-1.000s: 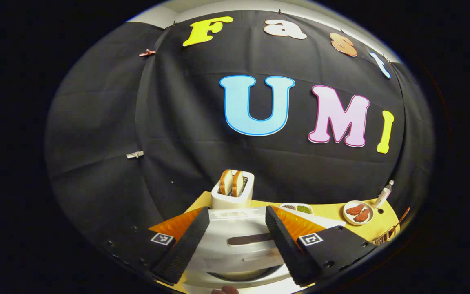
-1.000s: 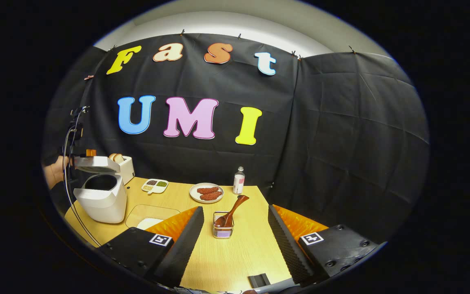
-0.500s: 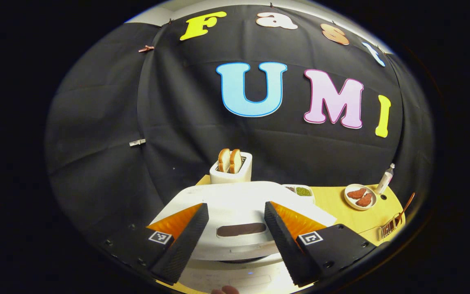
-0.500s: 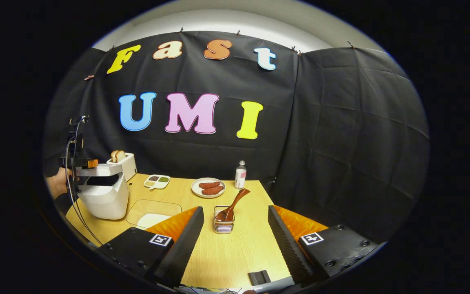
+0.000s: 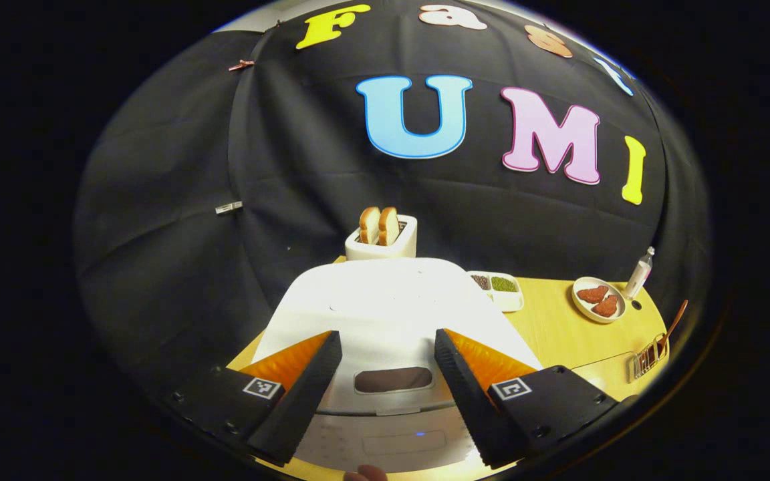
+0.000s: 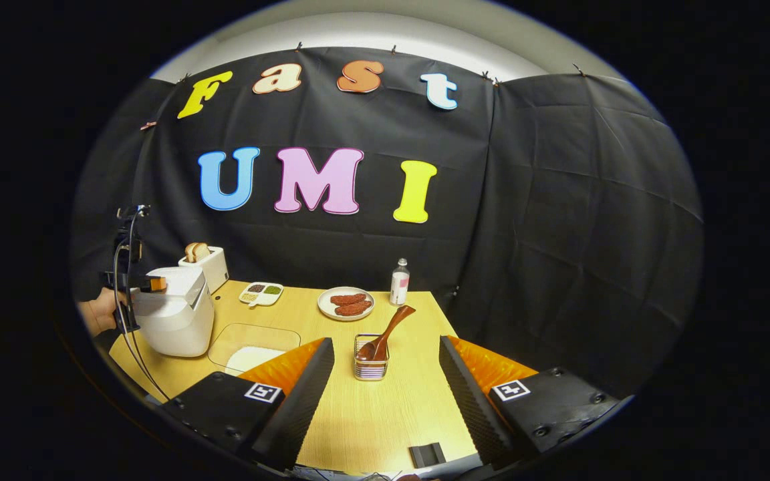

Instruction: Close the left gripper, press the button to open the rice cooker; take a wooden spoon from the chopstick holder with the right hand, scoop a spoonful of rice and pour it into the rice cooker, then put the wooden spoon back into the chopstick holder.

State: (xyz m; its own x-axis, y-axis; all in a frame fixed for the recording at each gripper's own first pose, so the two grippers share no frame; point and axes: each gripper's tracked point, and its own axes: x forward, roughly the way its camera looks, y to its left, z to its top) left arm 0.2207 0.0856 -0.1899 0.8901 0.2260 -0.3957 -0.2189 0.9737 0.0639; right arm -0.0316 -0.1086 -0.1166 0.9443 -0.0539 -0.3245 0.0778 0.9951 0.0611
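Observation:
The white rice cooker (image 5: pixel 385 294) stands with its lid down, and its dark oval button (image 5: pixel 393 379) lies near the front edge. My left gripper (image 5: pixel 386 336) is open just above the lid, one finger on each side of the button. In the right gripper view the cooker (image 6: pixel 174 321) stands at the table's left, with the left gripper (image 6: pixel 136 284) and a hand at its lid. The wooden spoon (image 6: pixel 390 326) leans in the wire chopstick holder (image 6: pixel 370 367). My right gripper (image 6: pixel 386 341) is open, hanging above the table in front of the holder.
A glass tray (image 6: pixel 271 332) with white rice (image 6: pixel 246 359) lies beside the cooker. At the back stand a toaster (image 6: pixel 208 267) with bread, a divided dish (image 6: pixel 261 292), a plate of meat (image 6: pixel 346 304) and a small bottle (image 6: pixel 399 282). Black cloth walls the booth.
The rice cooker's lid has swung down from open to shut, and the left gripper went down with it. The right gripper has barely moved.

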